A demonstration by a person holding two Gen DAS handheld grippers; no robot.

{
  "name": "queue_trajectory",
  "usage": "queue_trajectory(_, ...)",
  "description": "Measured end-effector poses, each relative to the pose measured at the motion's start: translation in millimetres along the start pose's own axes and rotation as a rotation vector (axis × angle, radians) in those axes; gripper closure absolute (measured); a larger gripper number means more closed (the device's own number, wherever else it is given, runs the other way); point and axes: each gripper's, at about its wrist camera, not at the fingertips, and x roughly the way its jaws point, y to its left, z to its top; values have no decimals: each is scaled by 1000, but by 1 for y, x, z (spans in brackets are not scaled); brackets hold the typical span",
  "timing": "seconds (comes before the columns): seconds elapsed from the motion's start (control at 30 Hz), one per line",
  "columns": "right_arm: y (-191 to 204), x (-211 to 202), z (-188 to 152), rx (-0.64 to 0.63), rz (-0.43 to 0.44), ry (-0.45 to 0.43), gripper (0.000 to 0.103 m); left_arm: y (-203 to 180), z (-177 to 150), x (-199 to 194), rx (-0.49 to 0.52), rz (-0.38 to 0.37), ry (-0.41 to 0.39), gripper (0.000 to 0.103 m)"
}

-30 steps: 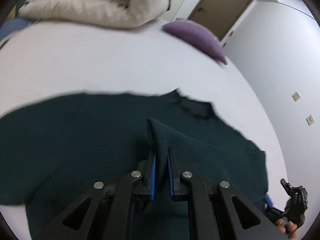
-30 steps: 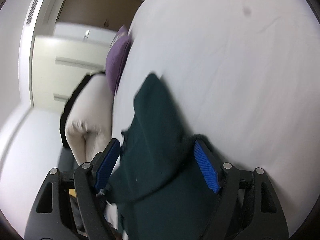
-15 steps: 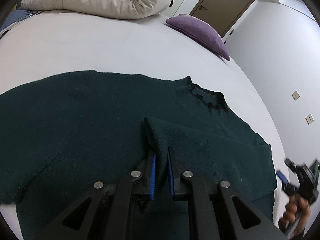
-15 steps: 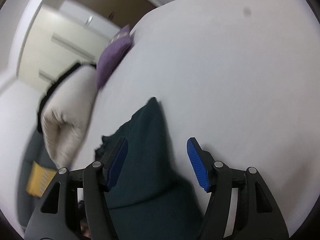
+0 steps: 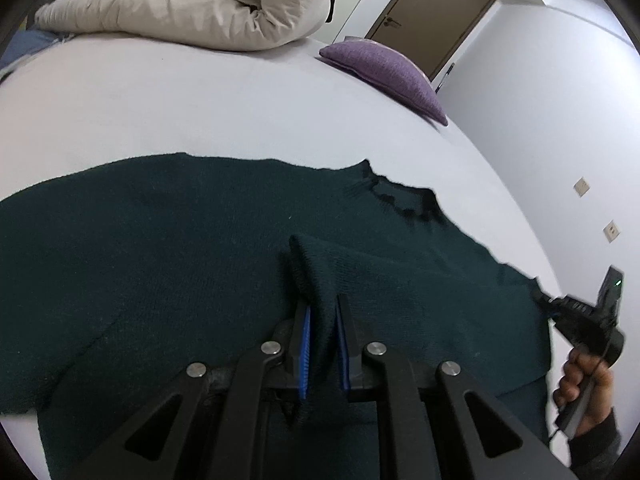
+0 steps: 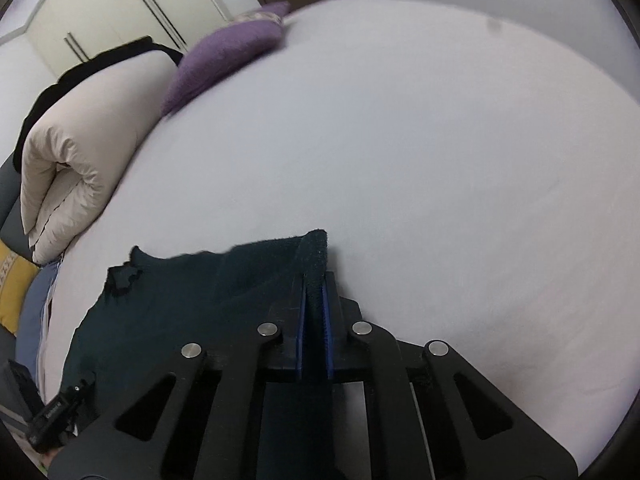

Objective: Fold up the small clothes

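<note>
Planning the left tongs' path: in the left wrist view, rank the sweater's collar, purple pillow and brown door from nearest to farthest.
From the left tongs, shut on the sweater:
1. Sweater's collar, just ahead, right.
2. Purple pillow, far edge of the bed, right.
3. Brown door, behind the pillow.

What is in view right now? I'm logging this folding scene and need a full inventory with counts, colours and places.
sweater: 1, dark green, spread on the bed
bed: 1, white sheet, under everything
pillow: 1, purple, far edge
duvet: 1, cream, folded at the far side
door: 1, brown, behind the pillow
left gripper: 1, black with blue pads, shut on a sweater fold
right gripper: 1, same build, shut on the sweater's edge
</note>
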Motion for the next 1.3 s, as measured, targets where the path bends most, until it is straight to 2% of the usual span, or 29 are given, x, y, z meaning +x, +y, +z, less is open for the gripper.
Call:
queue_trajectory(0.07,-4,0,0,23,20,-21,97,3,-2,8,-3,-2,-1,90)
queue_trajectory(0.13,-16,19,-2,57,2,23,98,7,-1,8,-25,-16,0,89)
queue_trajectory(0.17,-23,23,-4,74,34,16,99,8,-1,8,-25,-20,1,89)
queue_trajectory(0.23,-22,17,-3,77,44,17,98,9,-2,8,-23,-25,-2,89)
queue_trajectory(0.33,-17,1,-1,64,1,25,88,8,-2,7,-22,-27,-8,88)
queue_trajectory(0.37,-12,-15,-3,48,-38,-3,83,8,-2,7,-20,-25,-9,88)
queue_trajectory(0.43,-1,-36,-9,7,-72,-46,83,8,-2,7,-16,-21,-11,88)
queue_trajectory(0.57,30,-60,-40,-111,-35,-47,83,6,-1,7,-2,-11,-6,88)
queue_trajectory(0.63,37,-50,-59,-156,-55,-3,84,4,1,7,28,2,-2,90)
queue_trajectory(0.7,26,-33,-72,-148,-77,36,84,3,2,4,35,7,-5,91)
queue_trajectory(0.77,24,-38,-71,-125,-55,16,84,4,2,-3,30,8,-32,93)
queue_trajectory(0.83,29,-44,-67,-122,-71,19,84,5,1,-7,23,9,-54,93)
queue_trajectory(0.9,36,-47,-65,-160,-91,11,84,9,-6,6,33,43,-18,92)
queue_trajectory(0.97,36,-39,-70,-171,-107,30,84,11,-10,11,39,47,-24,90)
queue_trajectory(1.07,22,-37,-72,-146,-56,-6,85,12,-9,9,42,46,-22,89)
queue_trajectory(1.1,17,-39,-71,-122,-31,-9,85,14,-8,5,32,32,-22,85)
queue_trajectory(1.17,7,-41,-69,-104,-7,-10,85,18,-7,-14,7,35,-34,68)
queue_trajectory(1.23,8,-50,-70,-98,-26,-19,84,30,-8,-55,-32,27,-112,39)
queue_trajectory(1.3,11,-69,-74,-81,-39,-48,79,50,-14,-94,-71,27,-178,32)
